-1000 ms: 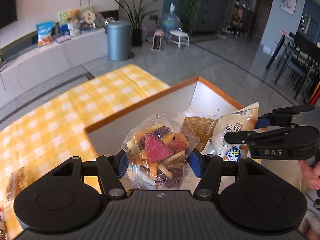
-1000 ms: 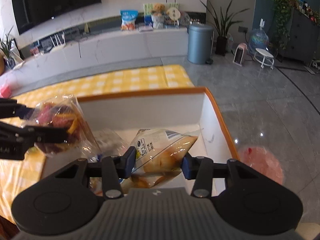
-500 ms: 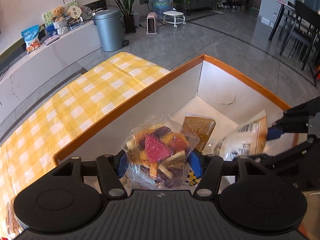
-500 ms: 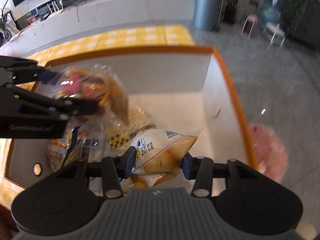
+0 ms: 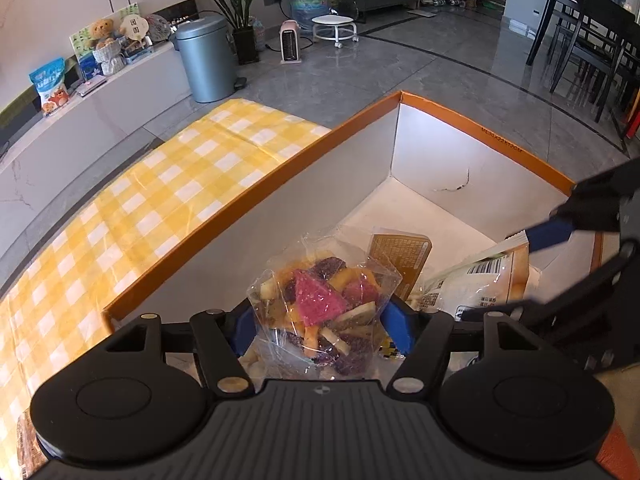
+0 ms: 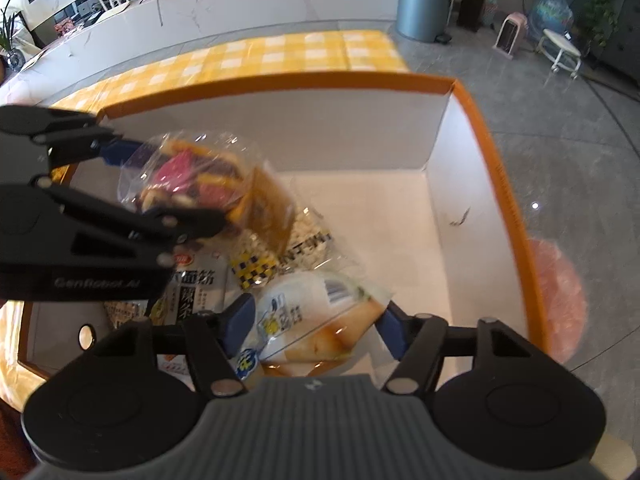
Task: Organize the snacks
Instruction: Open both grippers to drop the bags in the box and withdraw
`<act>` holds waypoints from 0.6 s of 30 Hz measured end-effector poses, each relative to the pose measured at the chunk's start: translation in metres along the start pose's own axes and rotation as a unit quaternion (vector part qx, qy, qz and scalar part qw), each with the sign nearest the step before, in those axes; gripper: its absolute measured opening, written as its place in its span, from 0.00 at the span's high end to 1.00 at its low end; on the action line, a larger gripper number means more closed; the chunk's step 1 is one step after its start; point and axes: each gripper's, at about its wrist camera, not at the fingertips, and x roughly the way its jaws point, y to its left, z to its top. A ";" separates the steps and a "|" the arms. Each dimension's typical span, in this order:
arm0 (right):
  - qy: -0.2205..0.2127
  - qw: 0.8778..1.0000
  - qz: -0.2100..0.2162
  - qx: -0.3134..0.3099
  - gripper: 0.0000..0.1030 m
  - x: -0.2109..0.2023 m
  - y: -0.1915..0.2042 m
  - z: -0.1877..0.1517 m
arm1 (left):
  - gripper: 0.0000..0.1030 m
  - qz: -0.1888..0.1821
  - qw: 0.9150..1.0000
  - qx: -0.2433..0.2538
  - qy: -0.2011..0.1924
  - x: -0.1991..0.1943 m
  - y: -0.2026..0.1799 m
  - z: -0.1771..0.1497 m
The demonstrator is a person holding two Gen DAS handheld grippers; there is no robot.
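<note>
The left gripper (image 5: 322, 326) is clamped on a clear bag of mixed colourful chips (image 5: 320, 304), held above the left part of the orange-rimmed box (image 5: 500, 140). The right gripper (image 6: 316, 330) pinches a white bread packet (image 6: 308, 320) low inside the same box. Beneath them lie other snack packets (image 6: 256, 268), and the box stands on a yellow checked tablecloth (image 5: 168, 196).

A home living and dining room is shown. A long low white cabinet (image 5: 100, 120) is set along the wall with a teddy bear (image 5: 102, 32) on it; a grey bin (image 5: 206, 64), a potted plant (image 5: 240, 12), a water jug (image 5: 310, 0) and dark dining chairs (image 5: 596, 40) are seen on the grey tiled floor (image 5: 420, 68).
</note>
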 end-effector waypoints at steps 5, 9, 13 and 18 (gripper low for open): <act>-0.011 1.000 -0.013 0.005 0.40 -0.008 -0.010 0.003 | 0.28 -0.006 1.000 0.002 -0.009 -0.016 0.003 -0.004; 0.003 1.000 -0.017 0.004 0.58 -0.002 -0.013 0.001 | 0.25 -0.008 1.000 0.010 0.000 -0.018 0.003 -0.004; 0.017 0.999 0.022 0.029 0.63 0.003 -0.020 -0.005 | 0.23 -0.026 0.999 0.018 0.005 -0.020 0.002 -0.005; 0.026 0.997 0.048 0.047 0.65 0.005 -0.024 -0.008 | 0.14 -0.047 0.999 0.019 -0.014 -0.031 0.003 -0.007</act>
